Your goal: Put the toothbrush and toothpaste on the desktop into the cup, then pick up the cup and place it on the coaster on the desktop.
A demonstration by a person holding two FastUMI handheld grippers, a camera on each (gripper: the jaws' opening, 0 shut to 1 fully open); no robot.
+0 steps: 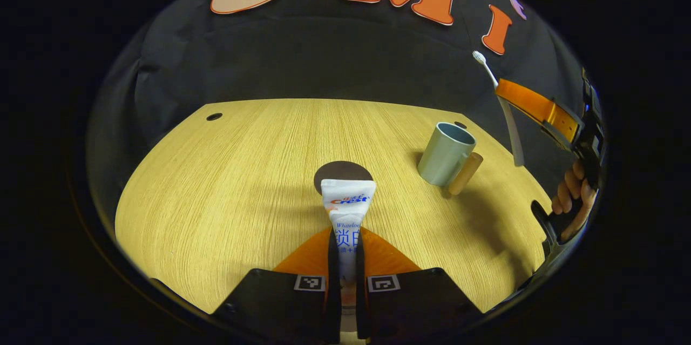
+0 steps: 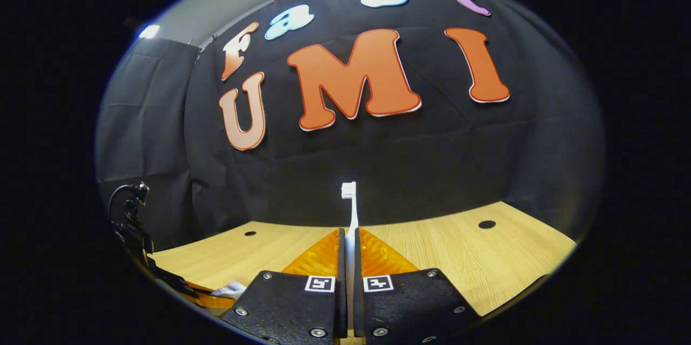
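Observation:
My left gripper [image 1: 345, 242] is shut on a white toothpaste tube [image 1: 347, 207], which sticks forward over the wooden desktop [image 1: 227, 183]. Just beyond the tube's end lies a dark round coaster [image 1: 343, 171]. A grey-blue cup [image 1: 446, 153] with a wooden handle stands to the right on the desk. Farther right and above the cup, the right gripper [image 1: 510, 94], held by a hand [image 1: 572, 194], carries a white toothbrush [image 1: 494, 96] upright. In the right gripper view, my right gripper [image 2: 349, 245] is shut on the toothbrush [image 2: 351, 210], bristle head up.
The desk has small round holes [image 1: 214, 116] near its back edge [image 2: 487, 224]. Black cloth walls close the booth behind the desk. The left gripper [image 2: 162, 275] shows at the lower left of the right gripper view with a bit of the toothpaste tube.

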